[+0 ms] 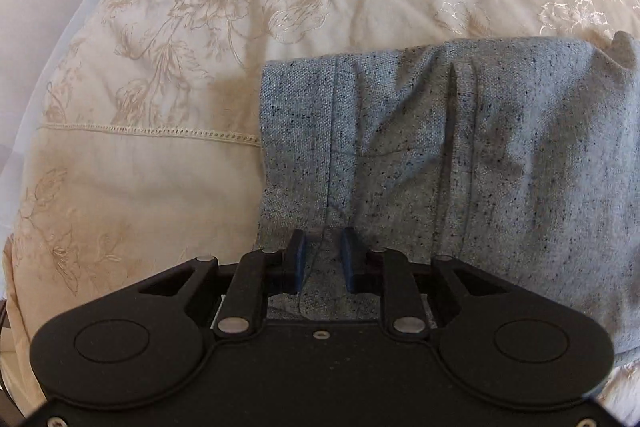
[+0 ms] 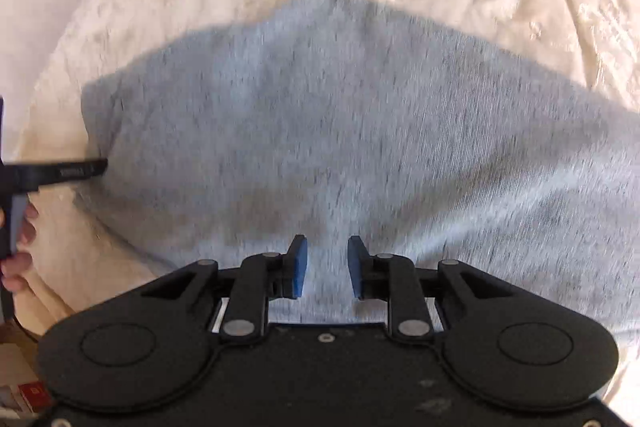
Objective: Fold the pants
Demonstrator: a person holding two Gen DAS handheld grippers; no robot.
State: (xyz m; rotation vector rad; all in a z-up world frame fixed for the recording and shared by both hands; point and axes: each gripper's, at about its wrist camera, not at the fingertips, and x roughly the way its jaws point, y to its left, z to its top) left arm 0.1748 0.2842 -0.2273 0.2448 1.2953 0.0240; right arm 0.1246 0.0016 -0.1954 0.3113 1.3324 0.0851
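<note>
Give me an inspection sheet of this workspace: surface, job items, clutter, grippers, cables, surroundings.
Surface: cream bedspread with floral embroidery and a stitched hem line, lightly wrinkled.
Job's things: grey speckled pants lying on the bedspread, already folded into a compact stack with creases; right wrist view is motion-blurred.
Clutter: a red box at the lower left edge of the right wrist view, off the bed.
Grippers: left gripper open, its blue pads either side of the fabric's near edge; right gripper open over the pants. A hand holds the left gripper's handle.
Cables: a thin dark cord below that hand.
Surroundings: pale wall or headboard at upper left; nothing else seen.
</note>
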